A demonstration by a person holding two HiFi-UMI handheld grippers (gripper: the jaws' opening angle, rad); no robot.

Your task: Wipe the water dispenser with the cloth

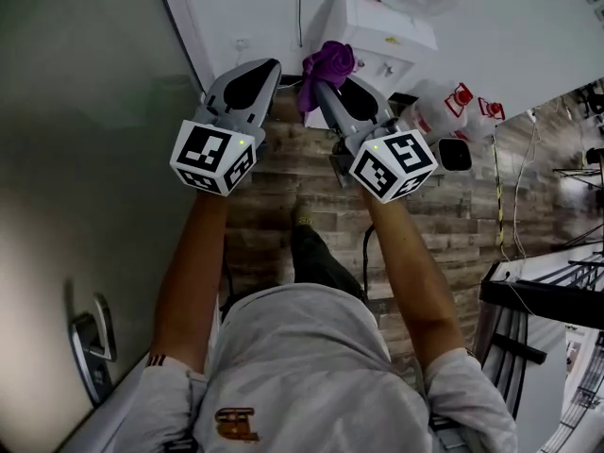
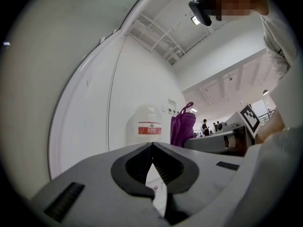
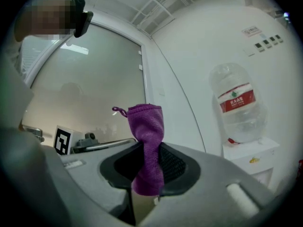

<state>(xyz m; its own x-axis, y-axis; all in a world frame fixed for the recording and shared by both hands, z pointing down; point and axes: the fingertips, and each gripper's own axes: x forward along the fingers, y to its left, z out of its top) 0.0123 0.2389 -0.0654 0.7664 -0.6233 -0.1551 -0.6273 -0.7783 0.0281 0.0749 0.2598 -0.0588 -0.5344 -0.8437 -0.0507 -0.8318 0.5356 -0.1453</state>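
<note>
The white water dispenser stands against the wall just ahead, and its clear bottle with a red label sits on top of it. My right gripper is shut on a purple cloth, which sticks up from between the jaws and hangs close to the dispenser's left side. My left gripper is alongside it to the left, shut, with its tips meeting and nothing between them. In the left gripper view the bottle and the cloth are straight ahead.
A frosted glass door with a metal handle fills the left side. Spare water bottles with red caps lie on the wood-plank floor to the right of the dispenser. A black cable runs down the wall. A dark rack is at the right.
</note>
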